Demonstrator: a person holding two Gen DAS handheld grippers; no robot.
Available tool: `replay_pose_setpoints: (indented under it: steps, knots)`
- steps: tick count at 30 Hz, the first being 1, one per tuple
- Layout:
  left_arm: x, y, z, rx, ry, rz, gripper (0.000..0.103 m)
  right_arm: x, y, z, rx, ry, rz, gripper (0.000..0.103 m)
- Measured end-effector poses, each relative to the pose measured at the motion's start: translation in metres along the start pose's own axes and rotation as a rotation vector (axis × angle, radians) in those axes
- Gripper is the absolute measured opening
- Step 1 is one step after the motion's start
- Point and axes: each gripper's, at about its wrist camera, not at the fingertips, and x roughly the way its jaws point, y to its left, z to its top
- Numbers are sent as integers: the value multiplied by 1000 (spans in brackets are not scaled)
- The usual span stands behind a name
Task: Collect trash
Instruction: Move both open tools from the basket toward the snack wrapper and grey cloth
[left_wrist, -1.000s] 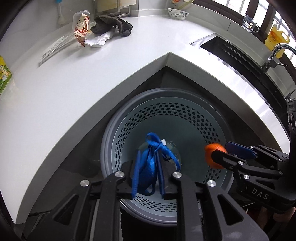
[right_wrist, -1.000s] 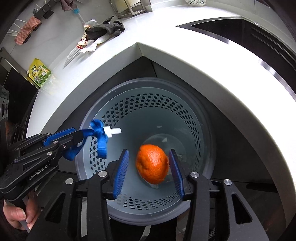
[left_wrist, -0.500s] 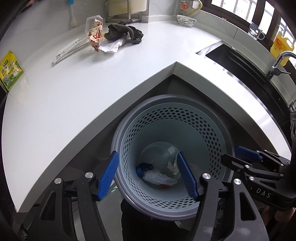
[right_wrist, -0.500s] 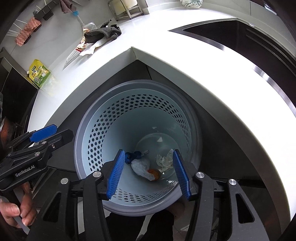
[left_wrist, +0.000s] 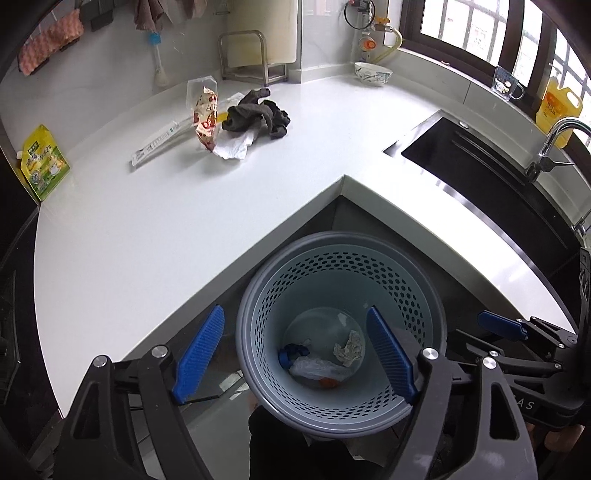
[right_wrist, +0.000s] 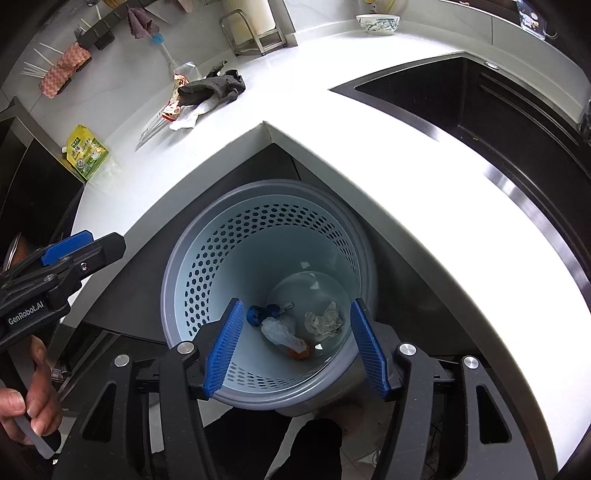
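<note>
Trash already lies at the bottom of the perforated grey bin (left_wrist: 258, 314): a blue strap (left_wrist: 290, 353), a crumpled paper (left_wrist: 349, 349), a clear bag (left_wrist: 314, 369) and an orange (right_wrist: 299, 353). A snack wrapper (left_wrist: 206, 116), a white tissue (left_wrist: 236, 146) and a long sleeve packet (left_wrist: 162, 138) wait on the counter (left_wrist: 147, 221). Both the left hand-held gripper (left_wrist: 295, 360) and the right hand-held gripper (right_wrist: 295, 349) hang over the bin with jaws opening and nothing between them; only the right view shows the person's hand (right_wrist: 26, 402), only the left the tap (left_wrist: 554, 144).

Pale blue-grey bin (left_wrist: 417, 295) with a honeycomb of holes; inside, a blue strap (left_wrist: 290, 352) and orange fruit (right_wrist: 298, 353). Far off, a dark grey cloth (left_wrist: 258, 114) lies on the white counter (left_wrist: 147, 229).
</note>
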Motion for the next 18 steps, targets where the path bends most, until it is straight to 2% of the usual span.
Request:
replay_pose_setpoints:
  steps: [7, 18]
  knots:
    - [-29, 7, 16, -10, -64, 29, 89, -22, 12, 12, -35, -43, 11, 63]
    - [-50, 38, 42, -46, -125, 71, 94, -42, 39, 46, -75, -142, 5, 67]
